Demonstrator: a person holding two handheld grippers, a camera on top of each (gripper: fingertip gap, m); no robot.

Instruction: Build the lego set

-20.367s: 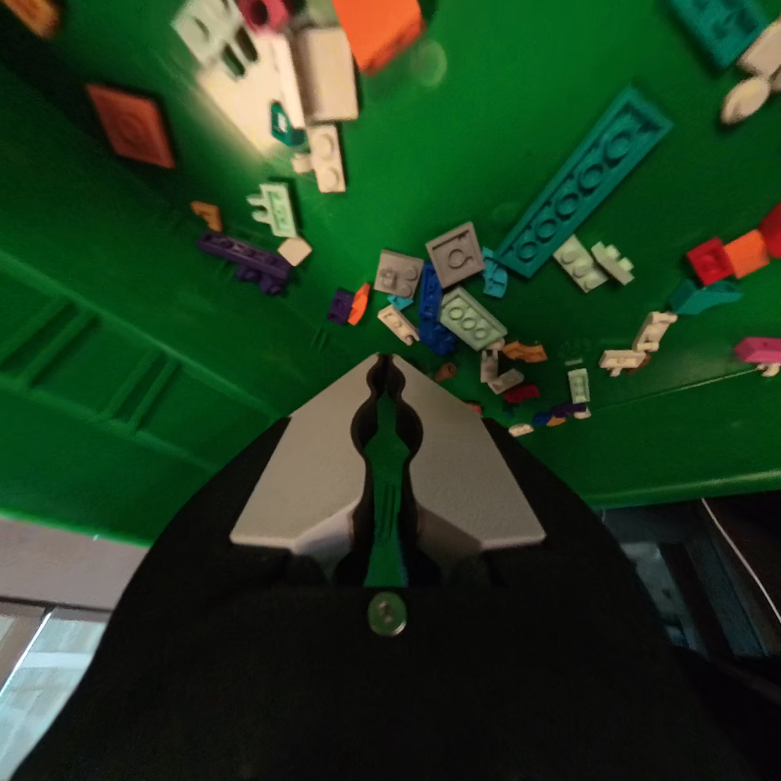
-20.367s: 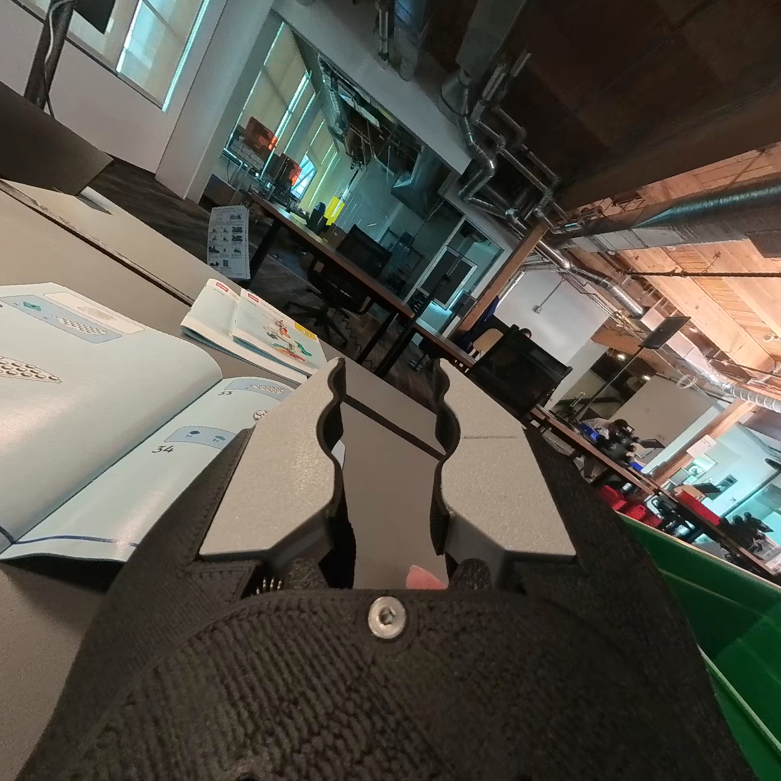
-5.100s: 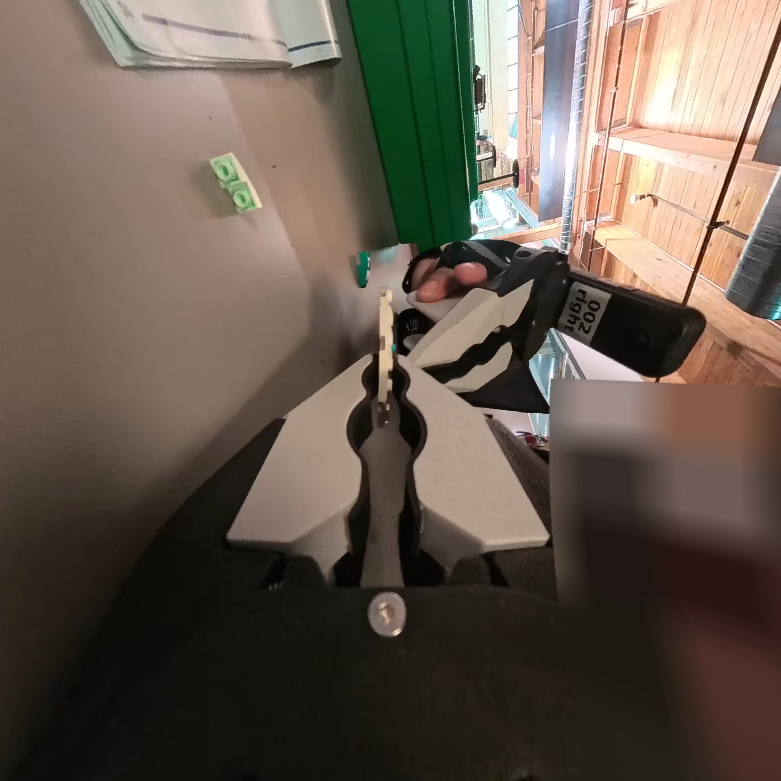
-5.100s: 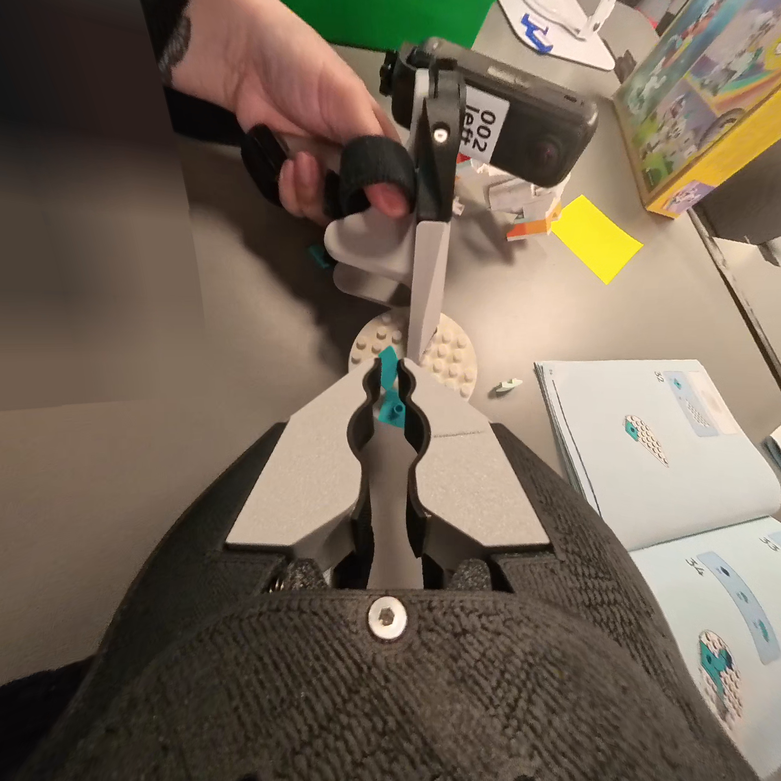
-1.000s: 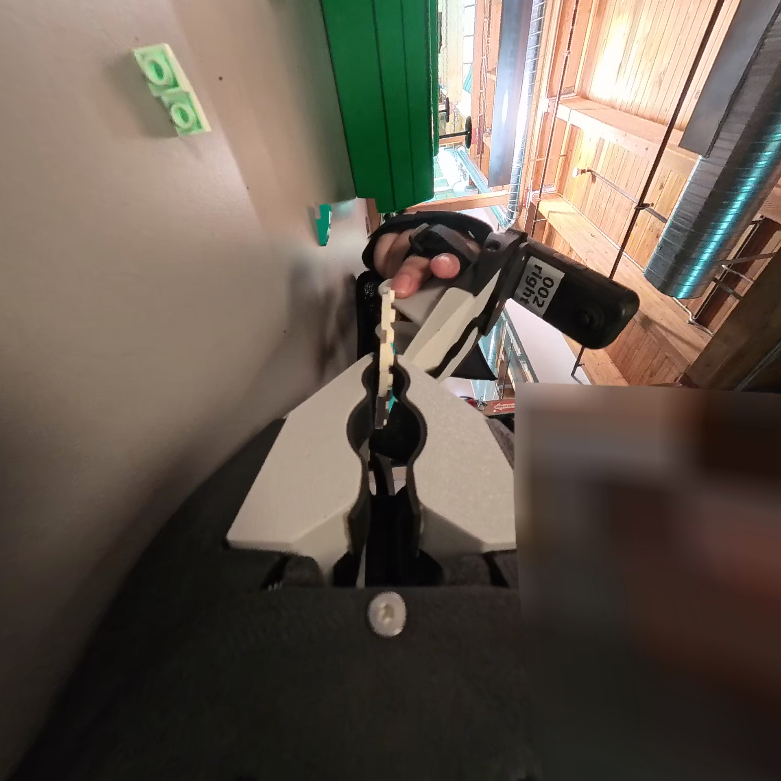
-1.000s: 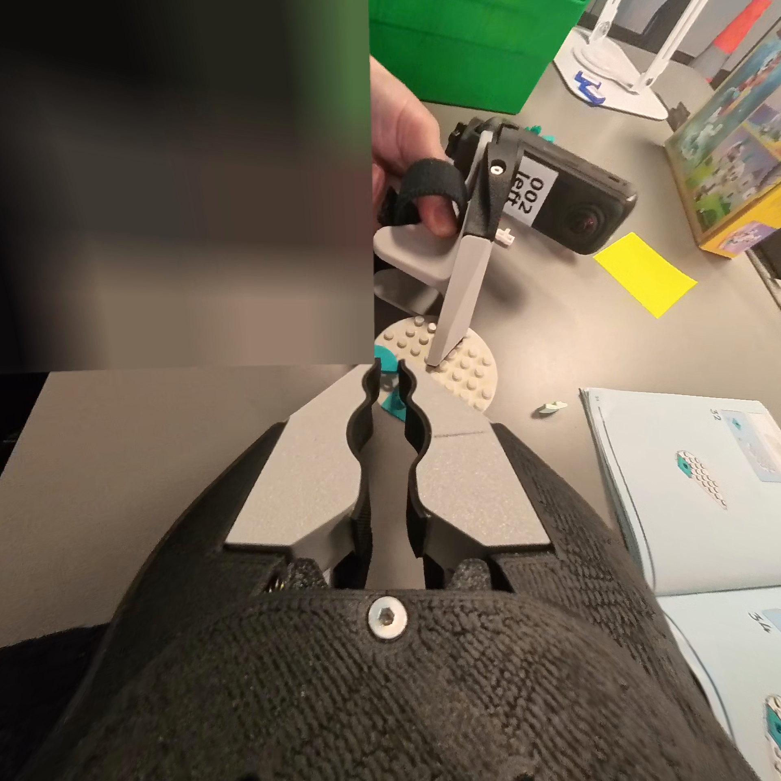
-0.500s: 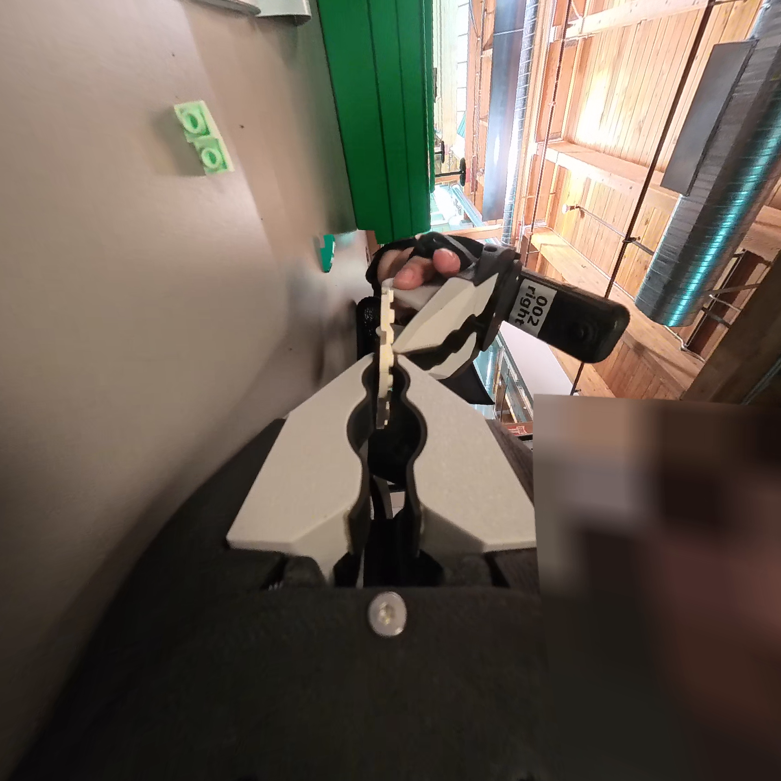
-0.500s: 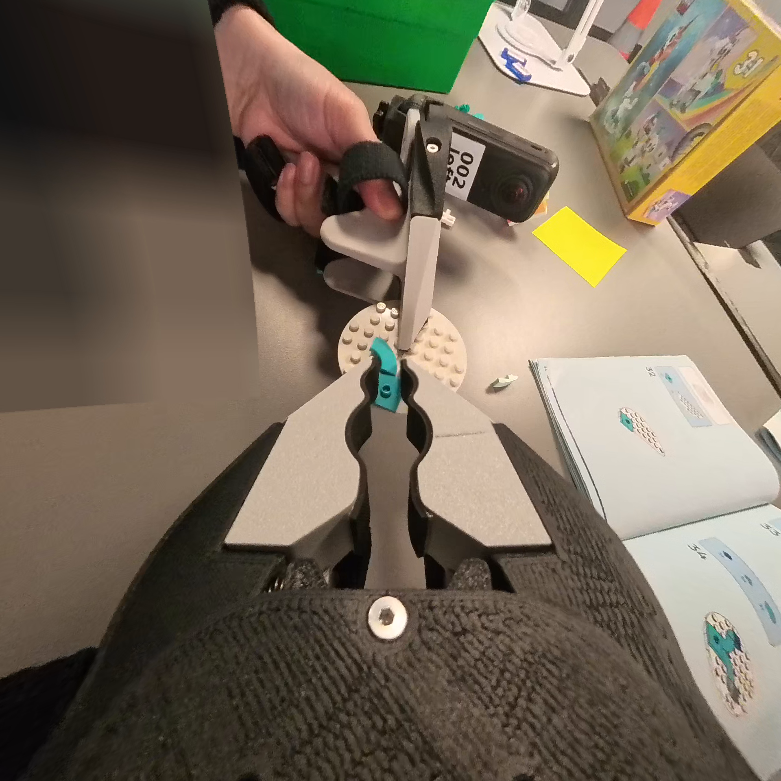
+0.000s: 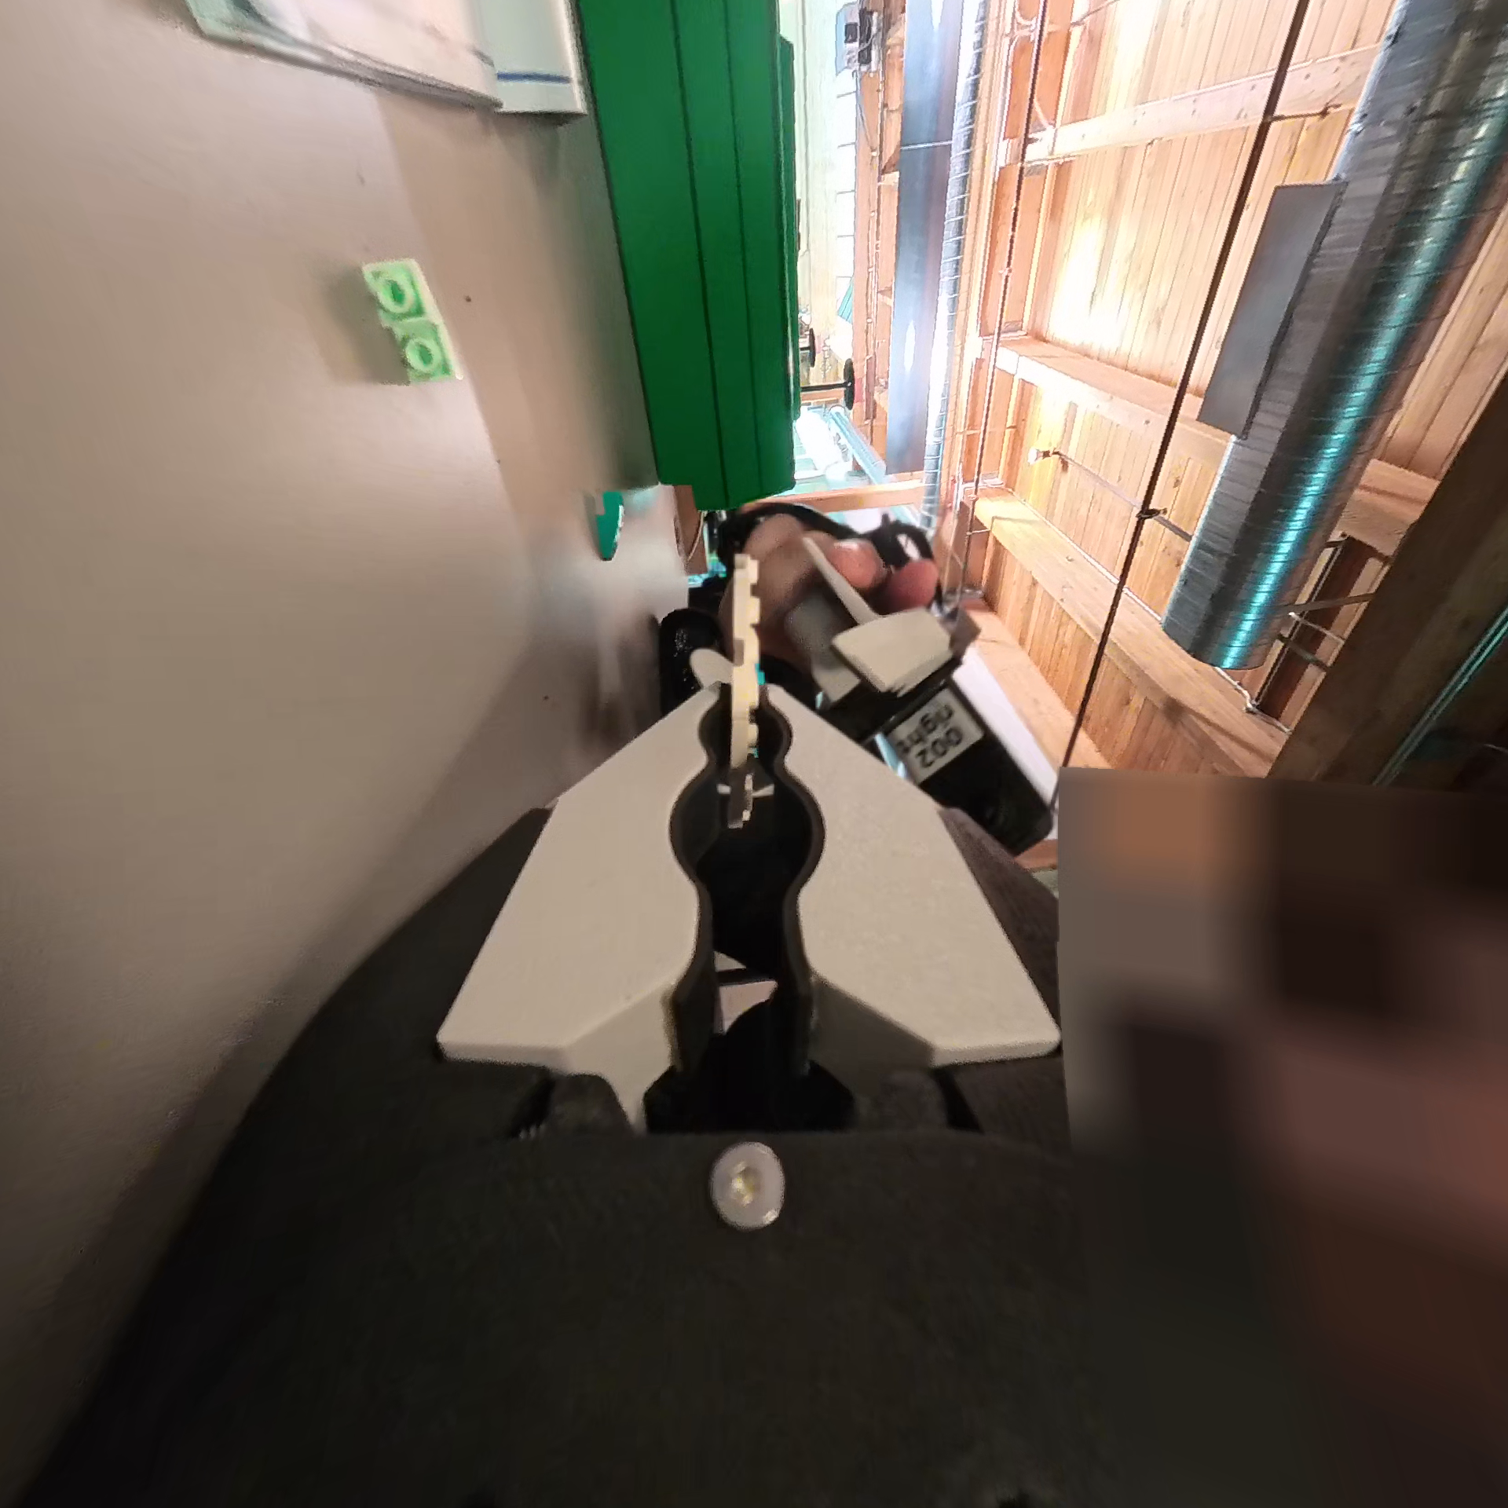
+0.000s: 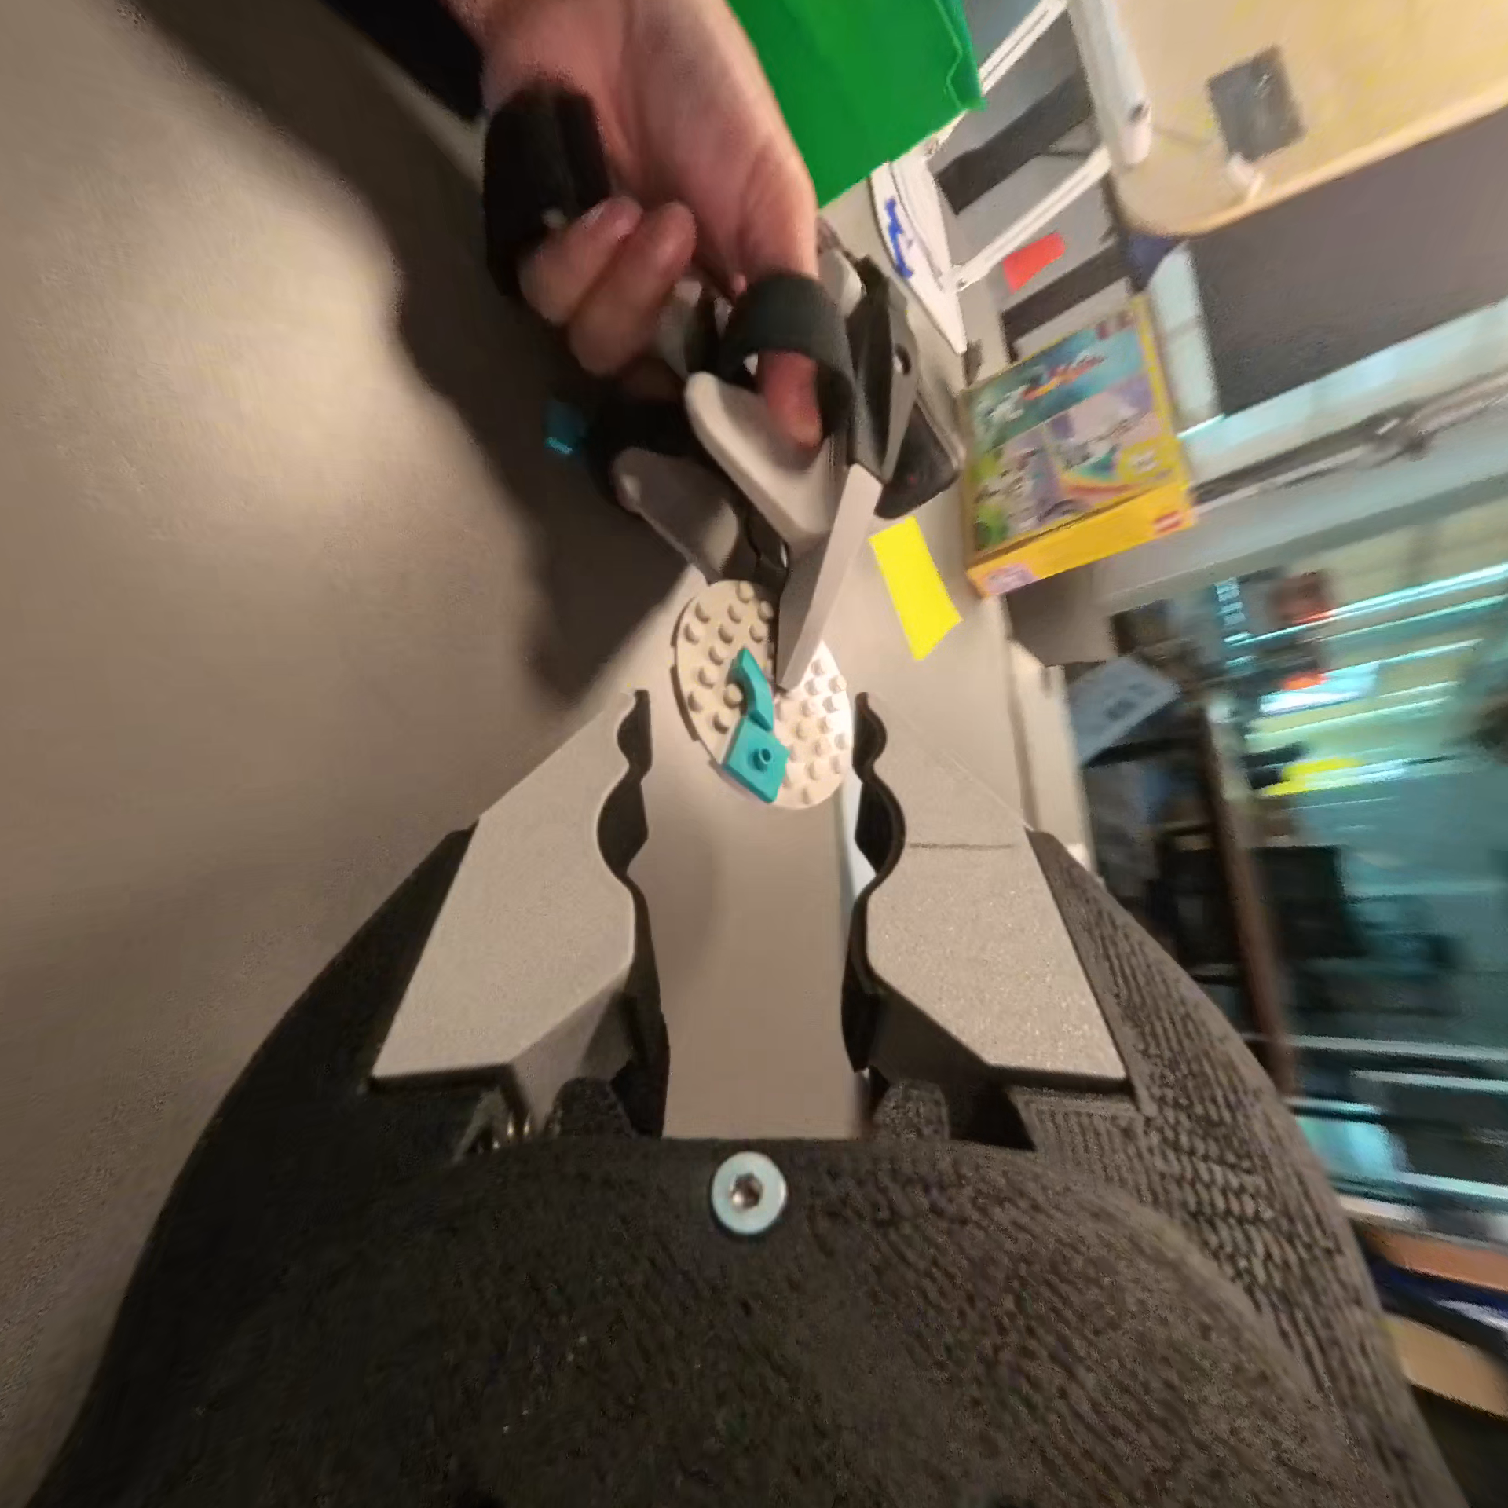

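My left gripper [image 9: 744, 694] is shut on the edge of a round cream studded plate [image 9: 744, 620], seen edge-on here. In the right wrist view the plate [image 10: 812, 763] faces me, with a teal curved piece [image 10: 755, 759] sitting on its studs. The left gripper [image 10: 791, 665] pinches the plate's far part, held by a hand [image 10: 653, 163]. My right gripper [image 10: 751, 718] is open and empty, its jaws spread on either side of the plate, just short of it. One of its fingers [image 9: 885, 653] shows beyond the plate in the left wrist view.
A green bin [image 9: 710, 245] stands on the grey table [image 9: 204, 571], with a light green two-stud plate [image 9: 405, 330], a small teal piece [image 9: 608, 522] and an instruction booklet [image 9: 392, 49]. A yellow note [image 10: 914, 587] and the set's box [image 10: 1069, 457] lie beyond the plate. Only a small space, under 4 cm, lies between the two pairs of fingers.
My right gripper has opened, let go of the teal piece, rolled and drawn back. The teal piece now stays on the plate. The left gripper still holds the plate.
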